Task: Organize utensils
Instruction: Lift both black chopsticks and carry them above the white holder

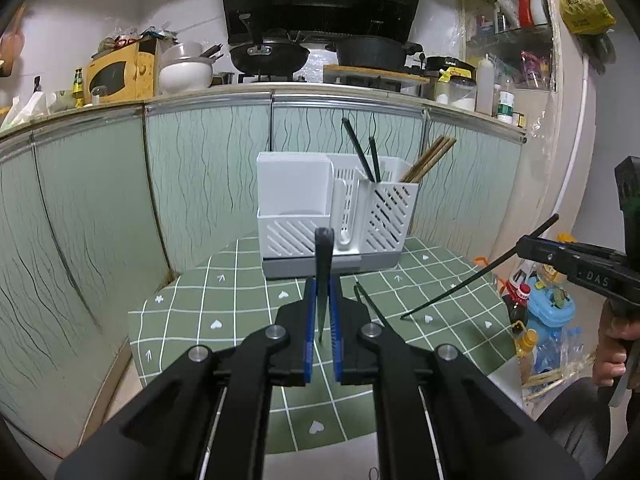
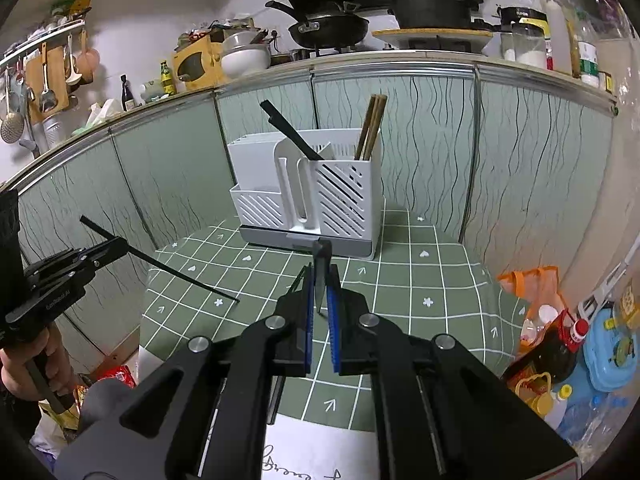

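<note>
Black chopstick before white caddy

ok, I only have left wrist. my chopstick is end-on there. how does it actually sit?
Observer: In the right wrist view the left gripper clamps the black chopstick near its upper end. It slants down, with its tip low over the green tablecloth. I cannot tell whether it touches.
Operator: anything at the near edge I can't see?
Observer: A white sheet with handwriting lies past the cloth's near edge, below the right gripper.
Operator: far left wall?
Observer: Ladles and a strainer hang from a rail there.
</note>
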